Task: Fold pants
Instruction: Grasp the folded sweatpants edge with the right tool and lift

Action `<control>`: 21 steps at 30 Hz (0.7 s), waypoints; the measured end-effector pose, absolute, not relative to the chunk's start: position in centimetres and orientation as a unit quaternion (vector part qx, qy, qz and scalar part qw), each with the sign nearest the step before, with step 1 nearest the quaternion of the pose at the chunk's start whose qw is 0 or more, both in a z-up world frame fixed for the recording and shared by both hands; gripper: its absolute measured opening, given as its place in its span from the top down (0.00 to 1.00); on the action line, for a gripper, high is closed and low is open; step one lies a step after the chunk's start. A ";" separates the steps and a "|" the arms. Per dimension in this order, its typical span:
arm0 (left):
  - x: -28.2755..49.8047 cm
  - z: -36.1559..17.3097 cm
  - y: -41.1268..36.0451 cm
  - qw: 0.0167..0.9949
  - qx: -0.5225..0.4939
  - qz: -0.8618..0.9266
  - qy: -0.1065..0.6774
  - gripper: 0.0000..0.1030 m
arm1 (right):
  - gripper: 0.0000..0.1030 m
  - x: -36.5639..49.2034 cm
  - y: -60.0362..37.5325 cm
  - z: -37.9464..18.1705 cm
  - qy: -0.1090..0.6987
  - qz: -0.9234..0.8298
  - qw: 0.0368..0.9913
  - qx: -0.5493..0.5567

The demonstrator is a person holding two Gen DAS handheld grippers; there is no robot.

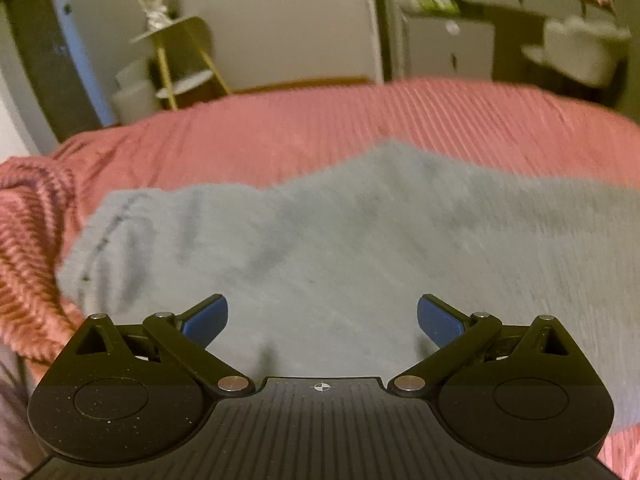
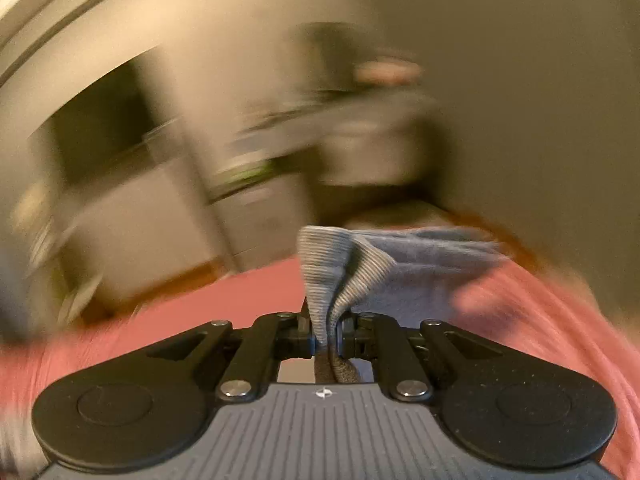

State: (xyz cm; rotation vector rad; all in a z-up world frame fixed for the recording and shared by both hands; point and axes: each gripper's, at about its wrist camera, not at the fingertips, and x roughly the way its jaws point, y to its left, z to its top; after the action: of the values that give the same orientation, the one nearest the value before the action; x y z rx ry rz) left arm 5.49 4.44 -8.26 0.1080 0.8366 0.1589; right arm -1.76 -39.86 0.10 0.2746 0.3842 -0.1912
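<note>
With the left gripper open above the pants on the bed, the ribbed edge pinched tight in the right gripper should be carried slowly across the pants and laid down flat.

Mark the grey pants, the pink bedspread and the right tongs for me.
grey pants (image 1: 340,240): left wrist view, middle of the flat fabric.
pink bedspread (image 1: 320,120): left wrist view, bare ribbed stretch beyond the pants.
right tongs (image 2: 329,334): right wrist view, between the tips, shut on the pants' ribbed cuff.

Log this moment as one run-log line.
left gripper: open, above grey pants | right gripper: shut on ribbed cuff | pink bedspread
</note>
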 end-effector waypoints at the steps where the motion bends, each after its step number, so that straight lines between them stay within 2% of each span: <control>1: 5.2 -8.1 5.0 0.909 0.045 0.078 0.407 0.00 | 0.92 -0.7 -36.5 0.2 0.198 -0.061 0.974 0.092; 4: 4.0 -8.6 6.9 0.903 0.016 0.073 0.422 0.00 | 0.91 1.4 -27.8 -3.1 0.255 0.030 0.967 0.001; 8: 3.7 -9.6 8.6 0.891 -0.051 0.041 0.449 0.00 | 0.91 1.4 -17.8 -12.8 0.401 0.131 0.888 -0.185; 9: 3.7 -9.6 8.7 0.892 -0.054 0.037 0.447 0.00 | 0.91 0.9 -16.2 -13.0 0.379 0.123 0.883 -0.247; 15: 4.2 -9.9 6.8 0.895 -0.001 0.012 0.446 0.00 | 0.91 1.3 -18.7 -10.1 0.390 0.104 0.906 -0.124; 21: 4.2 -10.2 7.0 0.892 -0.007 -0.002 0.452 0.00 | 0.91 1.2 -19.1 -9.8 0.392 0.076 0.916 -0.035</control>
State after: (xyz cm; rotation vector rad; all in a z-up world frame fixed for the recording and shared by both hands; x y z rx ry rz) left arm 4.21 6.98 -10.19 -0.0148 0.9371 -0.0039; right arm 1.25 -19.14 -9.79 -0.0730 0.8057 0.1571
